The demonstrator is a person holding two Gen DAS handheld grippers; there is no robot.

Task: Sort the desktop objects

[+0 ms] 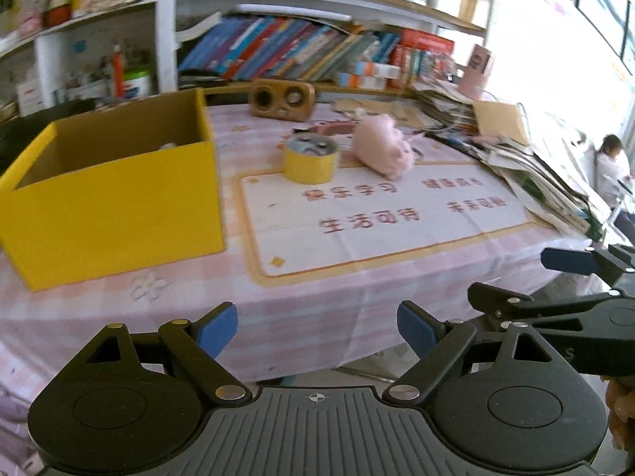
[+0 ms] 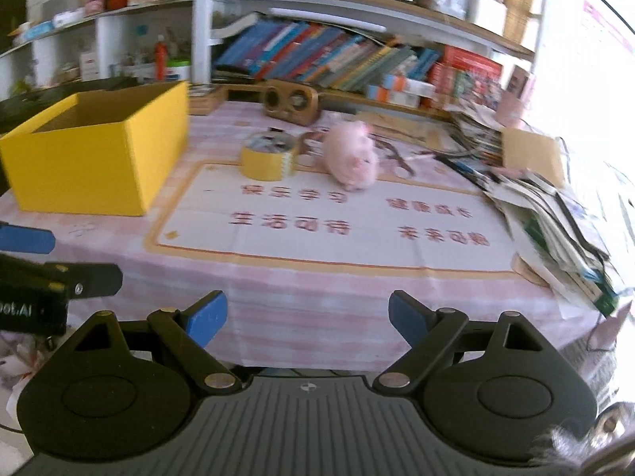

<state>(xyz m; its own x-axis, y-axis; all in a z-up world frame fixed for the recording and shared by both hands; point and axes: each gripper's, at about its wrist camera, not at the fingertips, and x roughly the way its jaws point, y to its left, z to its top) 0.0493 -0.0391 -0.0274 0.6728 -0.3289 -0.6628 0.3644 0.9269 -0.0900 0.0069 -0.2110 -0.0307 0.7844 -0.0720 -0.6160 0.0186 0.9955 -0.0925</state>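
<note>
A yellow cardboard box (image 1: 115,198) (image 2: 99,146) stands open on the left of the table; something pale lies inside it. A roll of yellow tape (image 1: 311,160) (image 2: 268,158) sits mid-table with a pink plush toy (image 1: 383,144) (image 2: 353,154) just right of it. My left gripper (image 1: 317,331) is open and empty, held off the table's front edge. My right gripper (image 2: 307,317) is open and empty, also before the front edge. The right gripper also shows at the right of the left wrist view (image 1: 555,281).
A wooden speaker (image 1: 281,99) (image 2: 291,101) stands at the back. A white mat with red characters (image 1: 377,214) covers the middle of the pink tablecloth. Piled papers and magazines (image 2: 555,206) fill the right side. Bookshelves rise behind. A person (image 1: 613,174) sits far right.
</note>
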